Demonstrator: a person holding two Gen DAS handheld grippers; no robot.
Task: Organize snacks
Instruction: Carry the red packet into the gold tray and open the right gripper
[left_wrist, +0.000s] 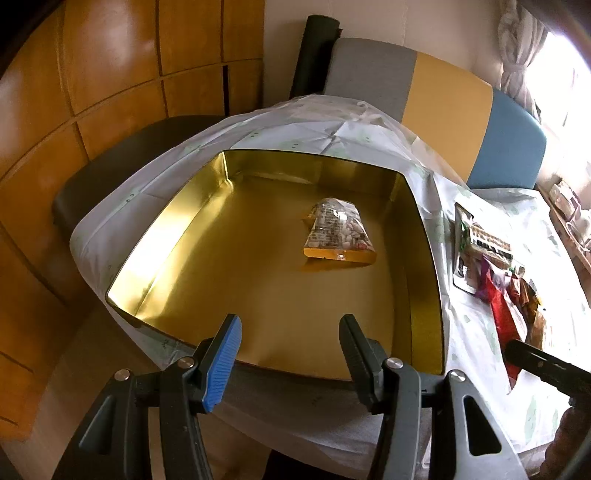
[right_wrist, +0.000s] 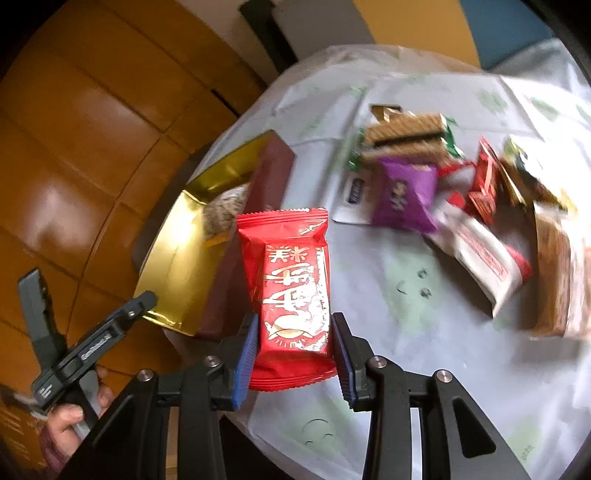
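Observation:
A gold-lined tin box (left_wrist: 155, 236) sits on the white-covered table; it also shows in the right wrist view (right_wrist: 173, 258) at the left. One clear snack packet (left_wrist: 338, 230) lies inside it toward the far right. My left gripper (left_wrist: 290, 354) is open and empty above the box's near edge. My right gripper (right_wrist: 295, 354) is shut on a red snack packet (right_wrist: 291, 288), held above the table just right of the box. A pile of snacks (right_wrist: 461, 199) lies on the table to the right, including a purple packet (right_wrist: 404, 194).
The white tablecloth (right_wrist: 406, 332) covers a round table. A dark chair (left_wrist: 110, 177) stands left of the table. A grey, yellow and blue bench back (left_wrist: 443, 110) is behind it. Wooden cabinets (left_wrist: 92, 92) fill the left side.

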